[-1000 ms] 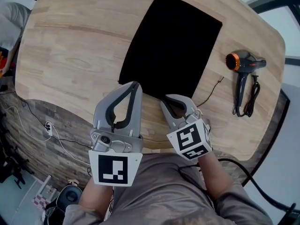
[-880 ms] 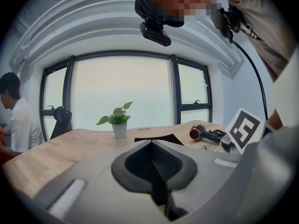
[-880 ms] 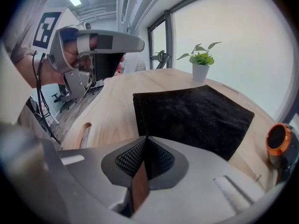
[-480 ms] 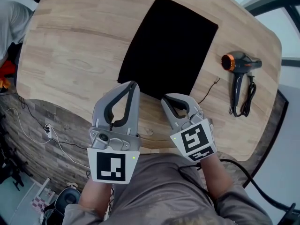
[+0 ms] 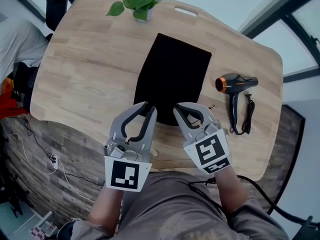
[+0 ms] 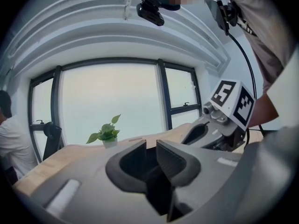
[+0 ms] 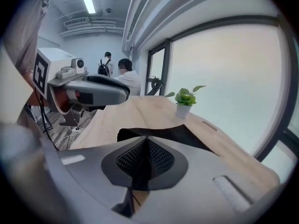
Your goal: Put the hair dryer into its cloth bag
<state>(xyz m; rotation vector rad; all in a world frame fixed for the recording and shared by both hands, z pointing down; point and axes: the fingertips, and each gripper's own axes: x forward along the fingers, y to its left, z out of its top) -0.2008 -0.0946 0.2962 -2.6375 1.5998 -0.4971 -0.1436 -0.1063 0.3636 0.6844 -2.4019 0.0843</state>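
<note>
hair dryer (image 5: 235,84) lies on its side at the right of the table (image 5: 85,69), untouched, well apart from both grippers, cord (image 5: 245,118) bundled beside its handle (image 5: 233,106). The black cloth bag (image 5: 172,71) is flat mid-table, its near edge under the gripper tips. The right gripper (image 5: 189,106) has fingers pressed together, apparently on that near edge. Its own view shows black cloth tenting up to the tips, which the head view hides. The left gripper (image 5: 149,107) has fingers a narrow gap apart, no cloth made out between. Bag likely soft, limp, light, mouth will sag shut unless held at both sides. Dryer rigid, smooth plastic, probably nose-heavy, so take it by the handle and mind the cord. Only the head view shows the dryer; the right gripper view adds people (image 7: 125,76) beyond the table
</note>
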